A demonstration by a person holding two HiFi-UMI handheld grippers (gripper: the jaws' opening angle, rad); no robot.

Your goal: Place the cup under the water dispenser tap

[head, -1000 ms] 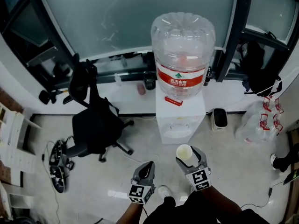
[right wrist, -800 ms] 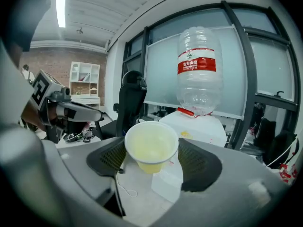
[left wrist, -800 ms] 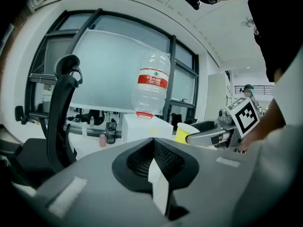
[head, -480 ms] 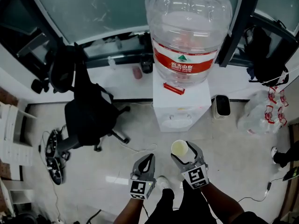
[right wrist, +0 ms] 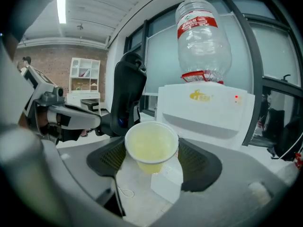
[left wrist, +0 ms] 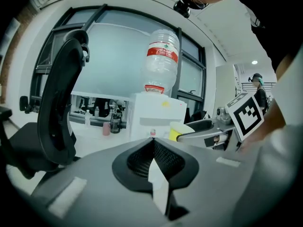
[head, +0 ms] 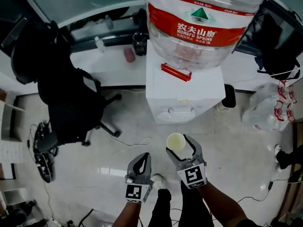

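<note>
a black office chair stands at the left, bare floor open between it and the white water dispenser. the left gripper, jaws together on nothing, hangs over that floor. just right, the right gripper clamps the cup: pale yellow, upright, rim round, near the dispenser's front, not touching it.

Black office chair at my left; cable tangle on floor beside it; pink tumbler on white ledge; plastic bag far right.
</note>
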